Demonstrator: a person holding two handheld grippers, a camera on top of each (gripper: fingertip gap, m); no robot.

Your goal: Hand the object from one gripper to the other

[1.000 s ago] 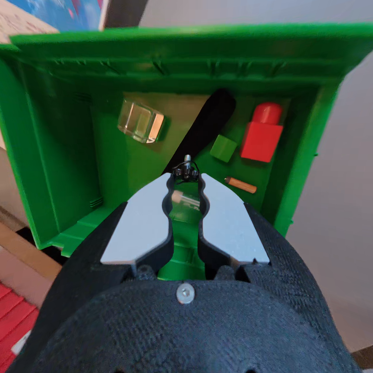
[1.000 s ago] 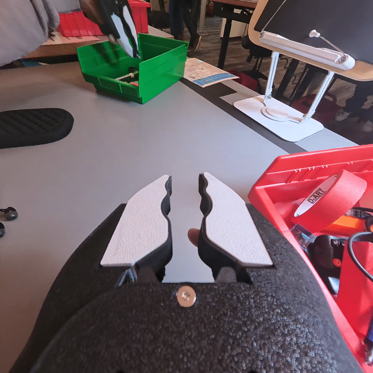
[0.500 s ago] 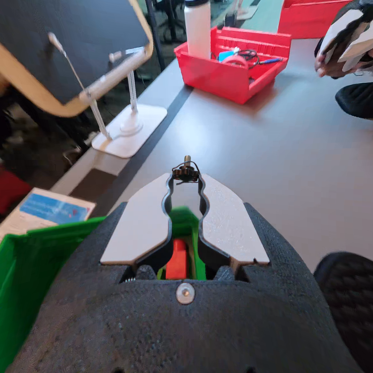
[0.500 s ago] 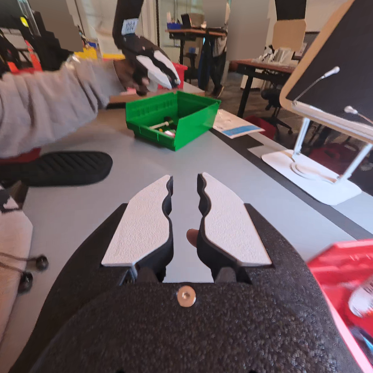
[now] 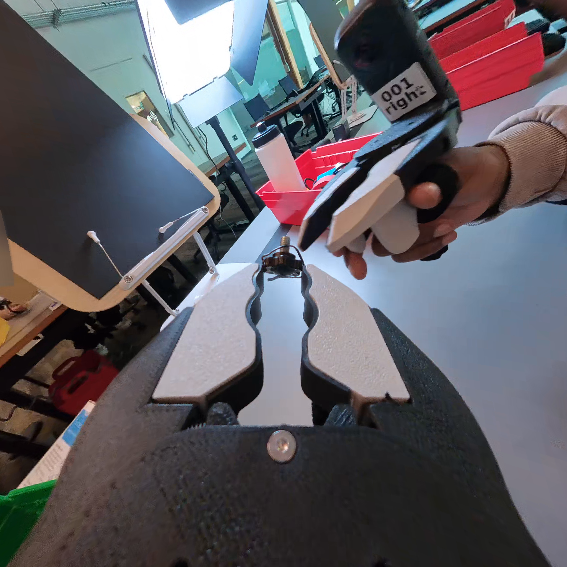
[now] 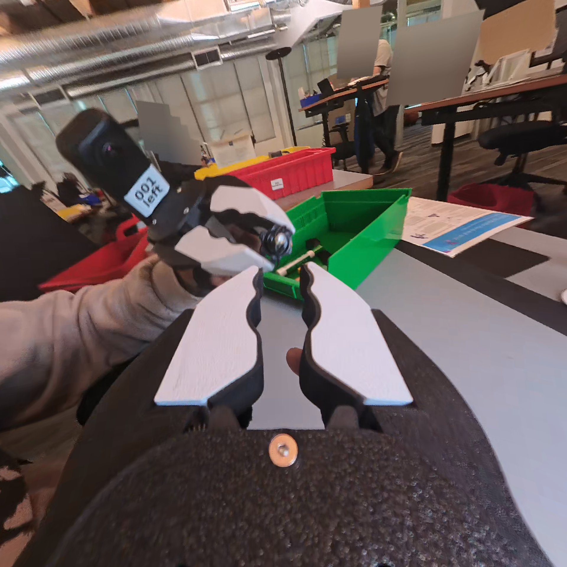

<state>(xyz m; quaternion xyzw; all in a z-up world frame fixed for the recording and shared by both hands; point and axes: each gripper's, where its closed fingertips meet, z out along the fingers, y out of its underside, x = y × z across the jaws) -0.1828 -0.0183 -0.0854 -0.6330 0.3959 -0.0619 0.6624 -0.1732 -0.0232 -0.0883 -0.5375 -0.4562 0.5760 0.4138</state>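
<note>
— Where's the knob (image 5: 281,264)?
— Pinched at the very tips of the left gripper (image 5: 281,270), jaws pressed onto its black lobed body. From the left wrist view a brass threaded stud sticks up out of it, with a thin black cord looped round.
— And from the other side?
— The right wrist view shows the knob (image 6: 276,241) end-on, a shiny round face, held up in the air above the worktop (image 6: 445,337), in front of the green bin (image 6: 368,233). You can't see that bin's inside from the left view, only a green corner (image 5: 18,515).
— The right gripper?
— The right gripper (image 6: 280,273) has its jaws spread, nothing between them, tips just below the knob but apart from it. In the left view it (image 5: 319,236) comes in from the upper right, a hand (image 5: 454,202) round its grip.
— Anything behind?
— A red bin (image 5: 288,202) with a white bottle (image 5: 276,165) in it, seen only from the left view.
</note>
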